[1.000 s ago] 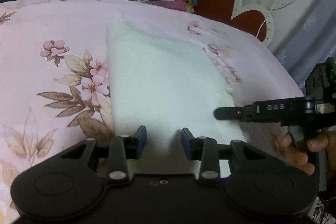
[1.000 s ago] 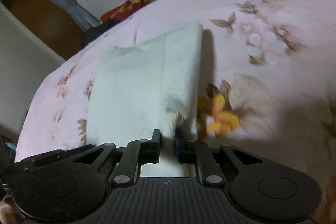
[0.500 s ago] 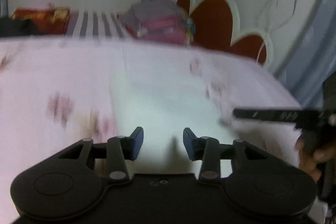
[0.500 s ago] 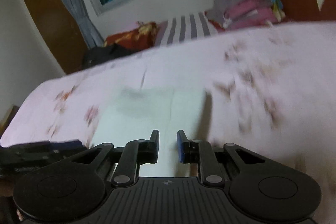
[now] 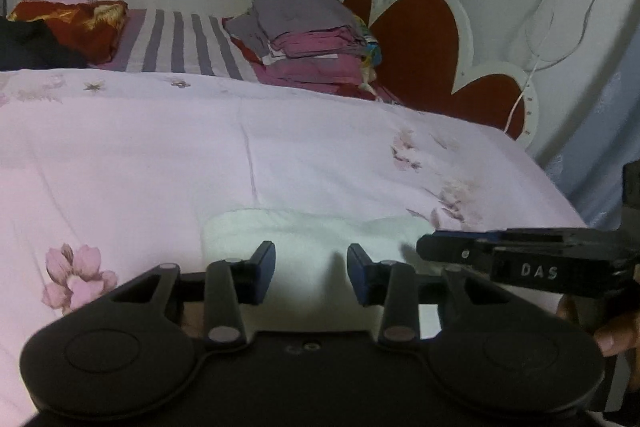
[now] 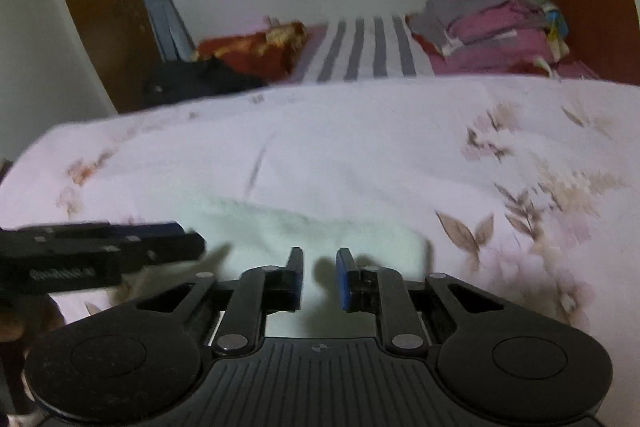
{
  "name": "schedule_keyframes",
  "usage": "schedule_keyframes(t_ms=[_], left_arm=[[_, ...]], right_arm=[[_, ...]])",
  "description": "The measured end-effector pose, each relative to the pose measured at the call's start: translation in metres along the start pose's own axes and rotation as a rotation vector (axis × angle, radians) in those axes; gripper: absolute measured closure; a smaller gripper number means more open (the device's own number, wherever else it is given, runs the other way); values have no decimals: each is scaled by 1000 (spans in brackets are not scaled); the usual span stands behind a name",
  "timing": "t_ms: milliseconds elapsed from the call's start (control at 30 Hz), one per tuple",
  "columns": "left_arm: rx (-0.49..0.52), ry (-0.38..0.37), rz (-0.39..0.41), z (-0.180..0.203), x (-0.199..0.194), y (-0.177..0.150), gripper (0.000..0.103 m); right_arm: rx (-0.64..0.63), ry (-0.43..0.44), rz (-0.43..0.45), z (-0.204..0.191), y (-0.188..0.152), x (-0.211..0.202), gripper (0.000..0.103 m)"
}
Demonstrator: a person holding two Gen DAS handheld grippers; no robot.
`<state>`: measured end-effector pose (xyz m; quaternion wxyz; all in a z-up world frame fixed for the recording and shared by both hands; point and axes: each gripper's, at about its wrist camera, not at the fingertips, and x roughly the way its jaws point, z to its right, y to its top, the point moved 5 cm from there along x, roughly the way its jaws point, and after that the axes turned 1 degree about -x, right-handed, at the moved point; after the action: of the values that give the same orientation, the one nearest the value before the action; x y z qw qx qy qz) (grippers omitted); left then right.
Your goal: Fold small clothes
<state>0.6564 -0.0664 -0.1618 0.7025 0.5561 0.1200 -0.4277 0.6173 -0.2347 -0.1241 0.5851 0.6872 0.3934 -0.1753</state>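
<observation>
Left wrist view: the left gripper [image 5: 311,273] holds its fingers [image 5: 264,269] spread, with nothing between them; the white folded cloth [image 5: 316,233] lies flat on the bed [image 5: 160,155] just past and under the tips. At three o'clock the right gripper [image 5: 428,251] reaches in sideways over the cloth's right edge, a hand [image 5: 612,331] gripping its handle at four o'clock. At twelve o'clock, well beyond the cloth, a stack of folded clothes [image 5: 308,39] sits by the red headboard [image 5: 420,43], with a striped pillow [image 5: 176,45] at eleven o'clock.

Right wrist view: the right gripper [image 6: 319,277] has its fingers [image 6: 345,279] narrowly parted. They have just been closing, yet nothing is between them; the cloth [image 6: 304,231] lies on the bed [image 6: 360,143] in front of the tips. At nine o'clock the left gripper [image 6: 192,243] pokes in over the cloth's left edge. At one o'clock the clothes stack [image 6: 492,15] rests far off.
</observation>
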Motion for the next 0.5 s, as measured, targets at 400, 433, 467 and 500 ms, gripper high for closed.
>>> schedule_keyframes(t_ms=[400, 433, 467, 500], left_arm=[[34, 37, -3, 31, -48, -33, 62], [26, 47, -35, 32, -42, -41, 63], [17, 46, -68, 32, -32, -50, 63], [24, 57, -53, 33, -28, -53, 63]], right_arm=[[15, 13, -2, 3, -22, -38, 86], [-12, 9, -21, -1, -31, -38, 86], [-42, -22, -75, -3, -40, -28, 86], [-57, -45, -108, -2, -49, -18, 86]])
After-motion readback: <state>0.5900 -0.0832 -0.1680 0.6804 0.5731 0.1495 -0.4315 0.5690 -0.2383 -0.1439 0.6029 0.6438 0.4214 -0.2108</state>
